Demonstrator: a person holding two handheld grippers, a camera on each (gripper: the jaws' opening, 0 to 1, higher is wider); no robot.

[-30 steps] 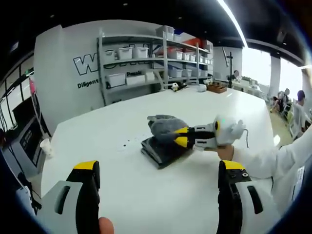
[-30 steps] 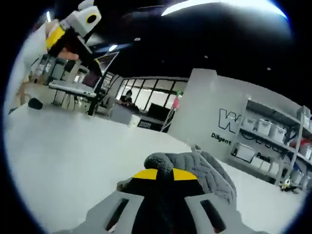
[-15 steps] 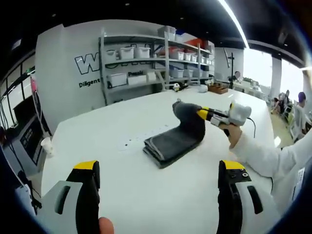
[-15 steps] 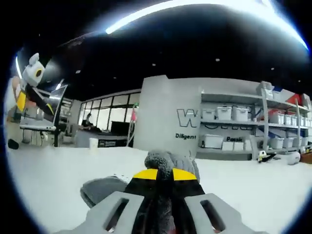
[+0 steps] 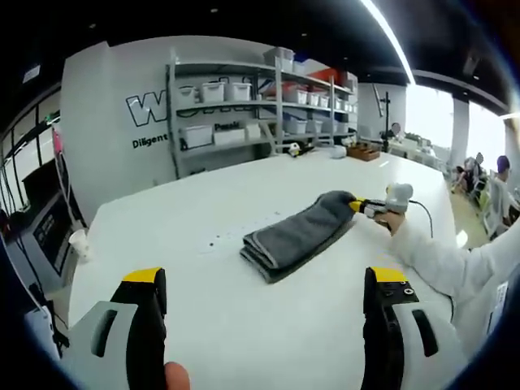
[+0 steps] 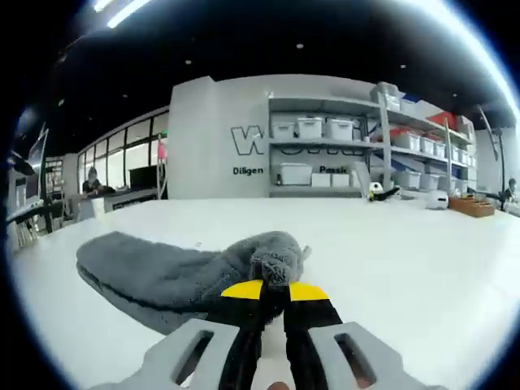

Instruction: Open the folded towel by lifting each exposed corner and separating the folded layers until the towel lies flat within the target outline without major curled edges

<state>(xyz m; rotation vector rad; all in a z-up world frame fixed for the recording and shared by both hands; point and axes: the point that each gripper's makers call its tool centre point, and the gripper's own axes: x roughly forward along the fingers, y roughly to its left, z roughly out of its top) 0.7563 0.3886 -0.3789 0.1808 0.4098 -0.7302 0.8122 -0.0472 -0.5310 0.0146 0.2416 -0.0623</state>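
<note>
**Towel pinched at one corner**

The gray towel [image 5: 299, 236] lies on the white table [image 5: 244, 325], partly unfolded. The right gripper [image 6: 275, 290] is squeezed tight on one corner, which hides the towel's edge there. The left gripper [image 5: 264, 280] is wide open, holding nothing.

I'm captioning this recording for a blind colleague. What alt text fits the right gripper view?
The right gripper, yellow-tipped jaws shut, pinches a corner of a grey towel that stretches away to the left across a white table. Behind stand a grey wall with lettering and shelves of white bins.
</note>
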